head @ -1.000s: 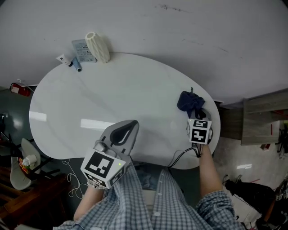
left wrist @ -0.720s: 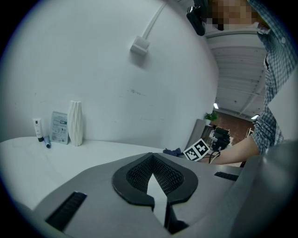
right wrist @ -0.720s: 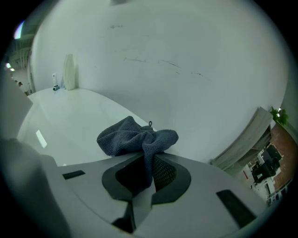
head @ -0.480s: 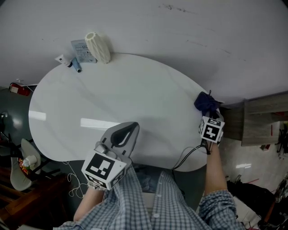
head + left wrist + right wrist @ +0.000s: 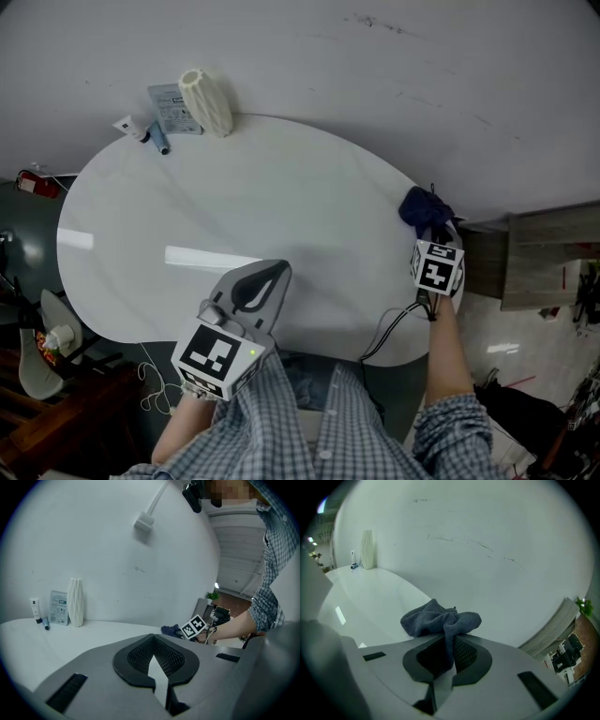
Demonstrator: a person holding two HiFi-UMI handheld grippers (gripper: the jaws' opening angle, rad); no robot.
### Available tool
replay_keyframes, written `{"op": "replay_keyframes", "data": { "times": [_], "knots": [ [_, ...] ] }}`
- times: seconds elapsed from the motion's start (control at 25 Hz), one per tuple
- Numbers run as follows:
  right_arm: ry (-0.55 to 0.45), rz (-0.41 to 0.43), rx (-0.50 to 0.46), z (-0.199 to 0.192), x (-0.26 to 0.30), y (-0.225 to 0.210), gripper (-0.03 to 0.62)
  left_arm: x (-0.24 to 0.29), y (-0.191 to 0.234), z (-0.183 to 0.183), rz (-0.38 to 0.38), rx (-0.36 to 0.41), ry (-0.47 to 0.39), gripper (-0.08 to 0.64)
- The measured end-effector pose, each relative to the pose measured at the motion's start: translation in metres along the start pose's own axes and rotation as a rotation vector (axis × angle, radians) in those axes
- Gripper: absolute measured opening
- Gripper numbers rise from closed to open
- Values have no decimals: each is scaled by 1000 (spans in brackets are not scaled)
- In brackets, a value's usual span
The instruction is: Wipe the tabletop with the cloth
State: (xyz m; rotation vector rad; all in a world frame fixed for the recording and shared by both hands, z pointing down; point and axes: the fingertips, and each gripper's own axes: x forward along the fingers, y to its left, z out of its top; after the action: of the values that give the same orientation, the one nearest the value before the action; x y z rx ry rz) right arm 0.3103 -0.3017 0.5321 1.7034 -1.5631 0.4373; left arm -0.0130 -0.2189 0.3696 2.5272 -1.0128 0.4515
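Dark blue cloth (image 5: 424,210) sat bunched at the right middle of the head view, over the far right edge of the white bench (image 5: 234,206), pinched by the right gripper (image 5: 431,232). The left gripper (image 5: 270,274) lay low in the frame's lower centre with its jaws together. A ribbed vase (image 5: 206,98) and a small tube (image 5: 159,139) stood at the bench's upper left edge.

In the left gripper view, the left gripper (image 5: 153,639) was closed on nothing, and the vase (image 5: 75,602) showed at the left.

In the right gripper view, the right gripper (image 5: 450,641) clamped a fold of the cloth (image 5: 440,620), most of it bulging above the jaw tips. Whether it touched the bench (image 5: 370,597) could not be told.

Wiping well probably meant pressing the bunched part flat against the surface, then drawing it in overlapping strokes toward the frame's left, stopping short of the vase.
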Motion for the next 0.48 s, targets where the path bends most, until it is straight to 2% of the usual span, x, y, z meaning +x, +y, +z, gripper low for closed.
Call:
{"op": "replay_keyframes", "data": {
  "times": [0.48],
  "knots": [
    [-66, 98, -88, 71, 33, 61, 23, -8, 27, -5, 56, -64, -4, 6]
  ]
}}
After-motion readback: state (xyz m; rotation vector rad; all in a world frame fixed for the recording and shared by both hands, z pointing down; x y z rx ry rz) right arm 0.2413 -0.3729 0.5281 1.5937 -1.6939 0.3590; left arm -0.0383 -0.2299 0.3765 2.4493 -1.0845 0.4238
